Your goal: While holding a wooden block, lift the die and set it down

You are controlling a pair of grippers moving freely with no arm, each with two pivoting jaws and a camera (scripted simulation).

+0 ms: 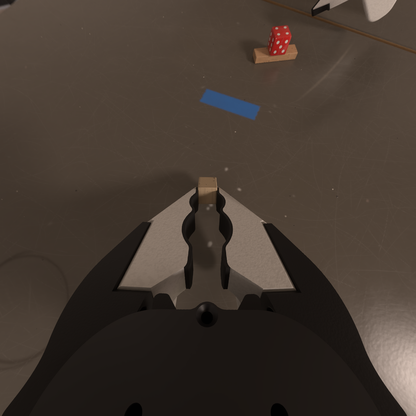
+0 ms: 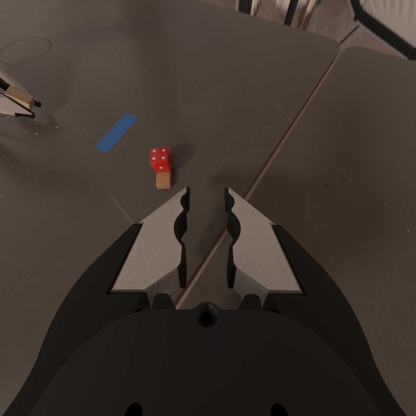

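My left gripper (image 1: 207, 191) is shut on a small wooden block (image 1: 207, 190) at its fingertips, held above the table. It also shows at the left edge of the right wrist view (image 2: 27, 108) with the block (image 2: 19, 97) in it. A red die with white pips (image 1: 279, 40) rests on or against a second, longer wooden block (image 1: 275, 56) lying flat on the table, far ahead and right of the left gripper. In the right wrist view the die (image 2: 160, 159) and that block (image 2: 163, 180) lie just ahead and left of my right gripper (image 2: 207, 191), which is open and empty.
A blue tape strip (image 1: 230, 104) lies flat on the grey-brown table between the two grippers; it also shows in the right wrist view (image 2: 116, 132). A seam between two tabletops (image 2: 292, 130) runs diagonally under the right gripper. Dark frame legs (image 2: 382, 29) stand beyond the table's far edge.
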